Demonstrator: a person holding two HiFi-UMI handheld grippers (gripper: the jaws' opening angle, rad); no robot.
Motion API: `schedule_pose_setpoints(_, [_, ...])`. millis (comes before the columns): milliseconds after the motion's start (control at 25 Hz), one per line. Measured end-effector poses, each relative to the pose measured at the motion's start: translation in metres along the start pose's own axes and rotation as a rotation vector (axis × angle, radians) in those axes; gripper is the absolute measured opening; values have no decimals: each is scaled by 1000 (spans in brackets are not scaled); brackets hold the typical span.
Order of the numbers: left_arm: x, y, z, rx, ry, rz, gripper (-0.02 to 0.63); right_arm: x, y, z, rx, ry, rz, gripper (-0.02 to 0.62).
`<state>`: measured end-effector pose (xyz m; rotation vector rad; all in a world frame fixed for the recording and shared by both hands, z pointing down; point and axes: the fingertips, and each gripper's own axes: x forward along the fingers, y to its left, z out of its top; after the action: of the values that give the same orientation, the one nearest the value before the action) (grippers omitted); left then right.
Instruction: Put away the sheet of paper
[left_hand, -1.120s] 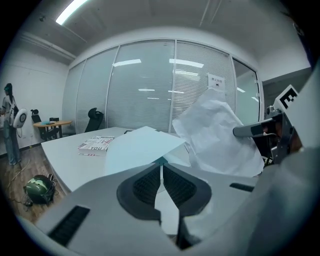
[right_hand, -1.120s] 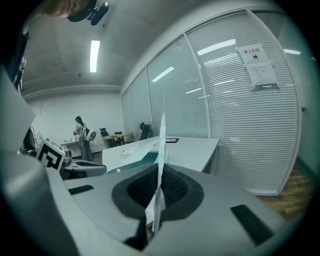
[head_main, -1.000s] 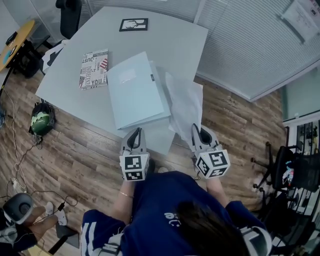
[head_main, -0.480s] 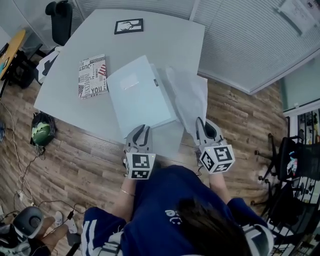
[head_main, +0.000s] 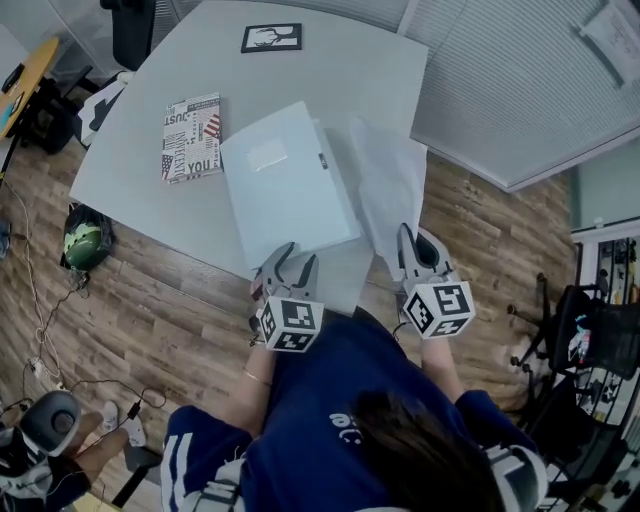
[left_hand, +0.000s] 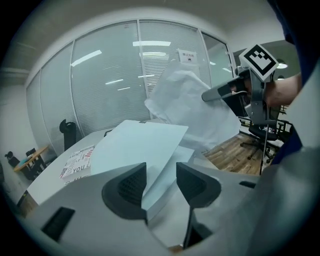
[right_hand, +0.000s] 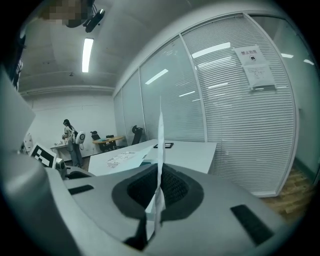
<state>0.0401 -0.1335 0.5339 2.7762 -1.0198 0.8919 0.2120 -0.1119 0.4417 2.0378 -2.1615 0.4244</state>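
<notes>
A light blue folder (head_main: 285, 185) lies on the grey table (head_main: 350, 75), its near edge toward me. My left gripper (head_main: 298, 262) is at that near edge with its jaws opening. The folder's corner (left_hand: 150, 165) sits in the gap and neither pad presses on it. To the folder's right my right gripper (head_main: 410, 240) is shut on a white sheet of paper (head_main: 392, 190) and holds it up off the table's right edge. In the right gripper view the sheet (right_hand: 160, 150) shows edge-on between the pads. The left gripper view shows the sheet (left_hand: 192, 112) hanging from the right gripper (left_hand: 207, 95).
A printed book (head_main: 190, 137) lies left of the folder, and a black-framed card (head_main: 271, 37) sits at the table's far side. The floor is wood, with a green bag (head_main: 82, 238) at left and office chairs (head_main: 585, 335) at right. Glass walls with blinds (head_main: 520, 80) stand behind the table.
My left gripper's jaws have spread apart at the folder's near edge. Both grippers have shifted slightly right, and the sheet has gone with the right one.
</notes>
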Motion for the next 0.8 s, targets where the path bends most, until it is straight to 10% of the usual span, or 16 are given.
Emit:
schedule_pose_setpoints(320, [18,6,8,97,62,142,173,16,-15,15,-8,3,80,9])
schedule_pose_setpoints(800, [2,19,28,21,-23,233,122,26,-20,12,-6,9,142,9])
